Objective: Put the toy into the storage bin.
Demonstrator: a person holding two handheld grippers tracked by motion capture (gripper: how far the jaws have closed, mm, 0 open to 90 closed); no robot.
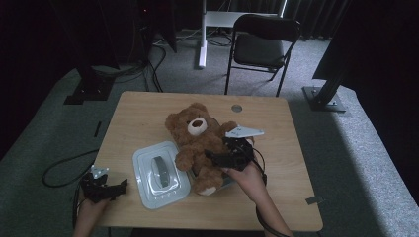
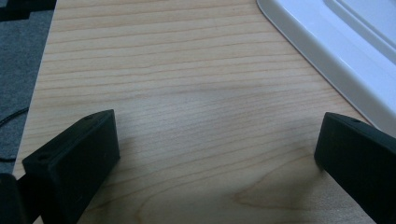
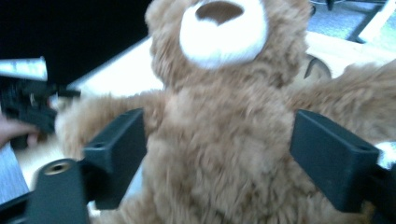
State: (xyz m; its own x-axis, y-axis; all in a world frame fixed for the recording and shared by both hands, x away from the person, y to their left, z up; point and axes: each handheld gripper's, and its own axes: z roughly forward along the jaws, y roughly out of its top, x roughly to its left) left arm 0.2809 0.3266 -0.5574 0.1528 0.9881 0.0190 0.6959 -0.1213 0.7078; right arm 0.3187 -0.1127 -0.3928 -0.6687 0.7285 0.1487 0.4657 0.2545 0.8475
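Jaws of the right gripper [image 3: 217,154] stood wide apart, one on each side of the teddy bear's [image 3: 219,121] belly, with no pad seen pressing into the fur. In the high view that gripper [image 1: 217,159] hovered over the bear's [image 1: 196,140] lower body, carried by the right hand [image 1: 247,175]. The bear lay on its back near the middle of the table [image 1: 276,128], head toward the far edge, its lower half resting in a clear container [image 1: 226,181] whose rim showed beside its foot.

Jaws of the left gripper [image 2: 217,168] were likewise apart, with bare wood between them. That gripper [image 1: 111,187] sat low at the near left corner, apart from the white lid [image 1: 160,174], whose rim [image 2: 327,60] appeared in the left gripper view.

Judged from this layout, the step in hand was seating the bear in the container; the right gripper appeared to have let go. The next move probably calls for clearing the right gripper from the bear, then bringing the lid over. The bear's bulk may resist the lid, so pressing it down first would be advisable.
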